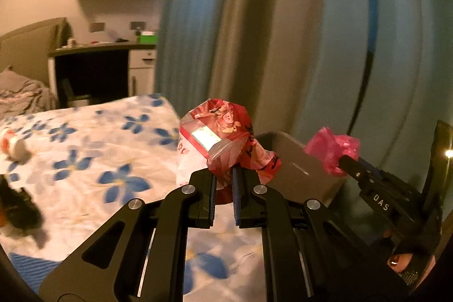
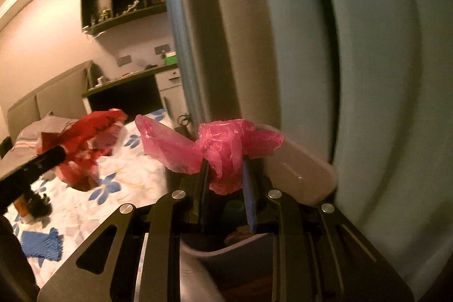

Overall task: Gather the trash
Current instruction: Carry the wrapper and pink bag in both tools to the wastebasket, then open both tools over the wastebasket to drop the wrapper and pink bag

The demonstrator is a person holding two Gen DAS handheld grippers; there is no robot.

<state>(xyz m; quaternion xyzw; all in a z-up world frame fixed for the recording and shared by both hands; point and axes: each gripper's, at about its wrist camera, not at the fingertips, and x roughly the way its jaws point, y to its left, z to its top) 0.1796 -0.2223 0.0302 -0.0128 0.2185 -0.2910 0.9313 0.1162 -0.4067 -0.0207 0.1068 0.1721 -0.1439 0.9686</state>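
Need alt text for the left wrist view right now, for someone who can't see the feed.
The left gripper is shut on a crumpled red and white wrapper, held above a bed with a blue-flowered sheet. To its right, the right gripper holds a pink plastic bag over a grey bin.

Your left hand-held gripper [image 1: 224, 177] is black w/ blue pads and has a red-and-white printed wrapper [image 1: 218, 143]; your right hand-held gripper [image 2: 225, 174], also black w/ blue pads, has a pink plastic bag [image 2: 223, 152]. Bed sheet [image 1: 85, 160] is white w/ blue flower print; curtain [image 1: 283, 33] is pale blue w/ beige stripes. Bin [image 1: 297, 163] looks grey.
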